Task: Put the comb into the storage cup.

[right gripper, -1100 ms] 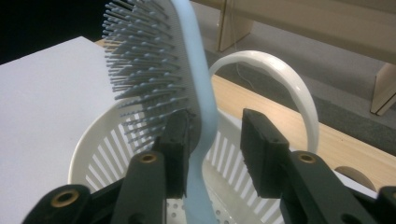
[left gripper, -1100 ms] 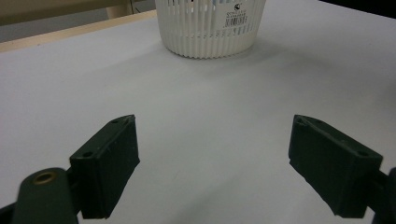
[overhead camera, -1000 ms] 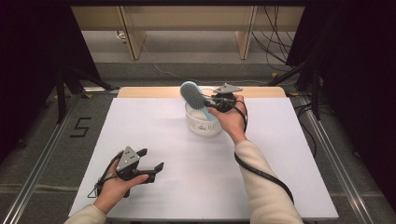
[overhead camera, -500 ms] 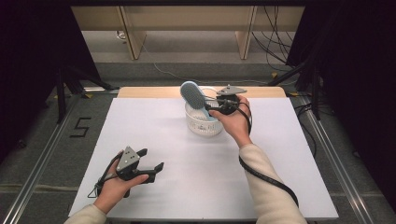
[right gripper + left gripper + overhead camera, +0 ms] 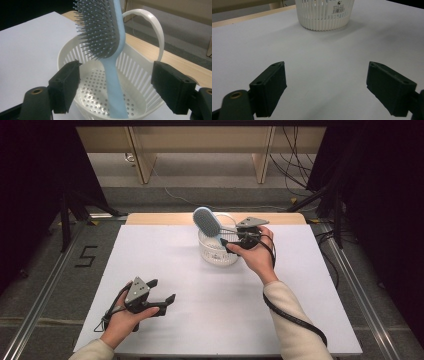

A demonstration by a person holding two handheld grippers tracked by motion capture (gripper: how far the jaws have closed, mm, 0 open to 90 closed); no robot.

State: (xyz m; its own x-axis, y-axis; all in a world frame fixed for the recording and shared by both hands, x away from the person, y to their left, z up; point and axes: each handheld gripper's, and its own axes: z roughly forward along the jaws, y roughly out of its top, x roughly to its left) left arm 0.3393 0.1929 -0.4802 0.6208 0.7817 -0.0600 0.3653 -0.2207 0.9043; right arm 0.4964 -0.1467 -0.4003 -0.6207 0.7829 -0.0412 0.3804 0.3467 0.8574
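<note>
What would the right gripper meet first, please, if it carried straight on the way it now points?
Probably the light blue hairbrush standing handle-down in the white basket, between the open right gripper fingers.

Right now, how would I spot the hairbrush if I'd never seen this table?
Look at the white table, toward its far edge, for the round white basket. Standing in it, handle down, is the hairbrush: light blue with grey bristles, the one coloured thing there.

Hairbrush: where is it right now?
The light blue hairbrush stands handle-down in the white basket at the table's far middle, bristled head above the rim, between the right gripper's open fingers.
</note>
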